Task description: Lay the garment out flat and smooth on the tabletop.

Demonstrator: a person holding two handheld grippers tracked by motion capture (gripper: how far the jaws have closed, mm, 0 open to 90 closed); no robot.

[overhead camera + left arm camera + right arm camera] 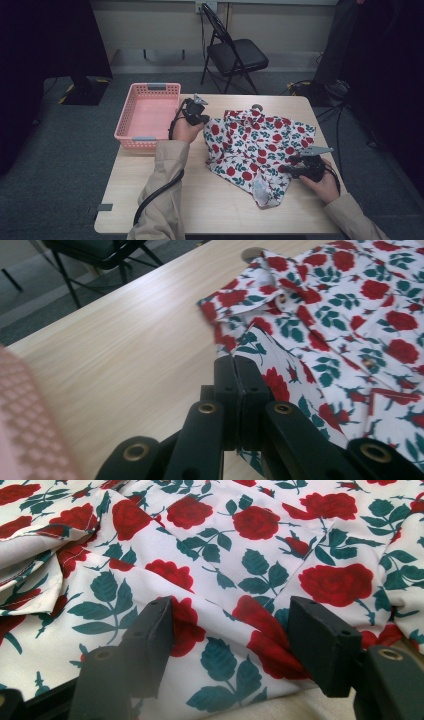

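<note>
A white shirt (255, 145) printed with red roses and green leaves lies crumpled on the right half of the wooden table (210, 200). My left gripper (200, 119) is at the shirt's left edge, a little above the table. Its jaws are pressed together (239, 362) and the shirt (340, 305) edge runs into them. My right gripper (292, 167) rests low on the shirt's right side. Its jaws stand wide apart (235, 635) with a raised fold of the shirt (225, 540) between them, and the pads do not squeeze it.
A pink plastic basket (149, 87) stands empty at the table's left back corner, close to my left hand, and shows as a pink blur (25, 415). A black folding chair (235, 55) stands behind the table. A small grey round piece (257, 106) lies by the collar.
</note>
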